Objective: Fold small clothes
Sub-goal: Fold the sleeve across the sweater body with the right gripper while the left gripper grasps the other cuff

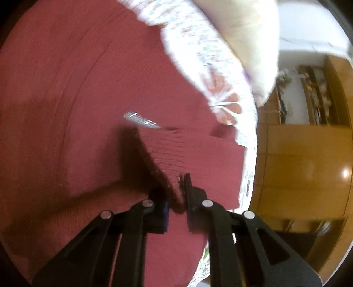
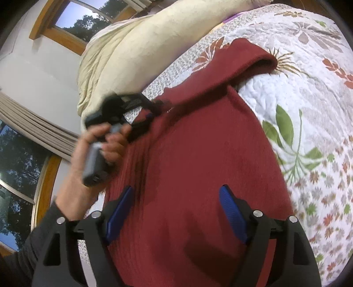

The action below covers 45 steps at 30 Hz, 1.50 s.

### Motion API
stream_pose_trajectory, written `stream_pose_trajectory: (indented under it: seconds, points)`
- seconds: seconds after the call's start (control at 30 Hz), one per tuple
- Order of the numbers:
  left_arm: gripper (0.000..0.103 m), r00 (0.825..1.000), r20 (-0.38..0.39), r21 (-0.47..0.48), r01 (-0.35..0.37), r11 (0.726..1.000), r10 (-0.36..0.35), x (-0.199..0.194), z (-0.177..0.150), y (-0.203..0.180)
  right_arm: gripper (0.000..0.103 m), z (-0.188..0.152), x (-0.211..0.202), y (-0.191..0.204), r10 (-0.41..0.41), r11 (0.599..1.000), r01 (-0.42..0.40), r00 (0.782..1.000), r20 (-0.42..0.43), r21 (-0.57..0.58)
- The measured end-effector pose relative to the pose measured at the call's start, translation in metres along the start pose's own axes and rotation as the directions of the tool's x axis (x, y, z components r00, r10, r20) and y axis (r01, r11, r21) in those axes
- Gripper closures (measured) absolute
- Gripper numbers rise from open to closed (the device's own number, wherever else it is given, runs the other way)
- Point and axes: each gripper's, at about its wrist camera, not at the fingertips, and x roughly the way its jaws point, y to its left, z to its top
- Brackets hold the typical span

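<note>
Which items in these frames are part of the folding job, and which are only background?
In use: red knit garment; left gripper, clamped on its ribbed edge; right gripper, open above it.

Background: floral quilt; cream duvet; window; wooden cabinet.

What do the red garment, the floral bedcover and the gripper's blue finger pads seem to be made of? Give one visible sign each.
Red garment: probably knitted wool or acrylic, matte; ribbing shows where the left gripper pinches it. Floral bedcover: quilted printed fabric, likely cotton, puckered by stitching. Blue finger pads: ridged rubber or plastic, slightly glossy.
</note>
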Motion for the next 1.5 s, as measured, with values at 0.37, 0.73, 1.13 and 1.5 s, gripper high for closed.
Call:
stream_pose_trajectory:
  seconds: [0.37,0.73,1.13,1.5]
  points:
    - [0.095,0.990,0.129,0.263,-0.080,0.961,0.047,-0.120,0.031,-0.070,0.022,-0.016,0.012,0.012,0.018,1.000,-0.018,0.999,-0.032,-0.005]
    - [0.095,0.971,0.200,0.222,-0.174,0.959,0.130,-0.184,0.054,-0.012,0.022,-0.013,0.020,0.023,0.018,1.000,-0.019,0.999,-0.050,-0.019]
    - [0.095,0.962,0.168,0.066,-0.227,0.972,0.214,-0.180,0.044,0.106,0.022,-0.013,0.025,0.020,0.011,1.000,-0.013,0.997,-0.072,-0.024]
    - [0.084,0.924,0.183,-0.039,-0.335,0.941,0.336,-0.177,0.031,0.174,0.022,-0.013,0.028,0.024,0.009,0.999,-0.012,0.997,-0.081,-0.037]
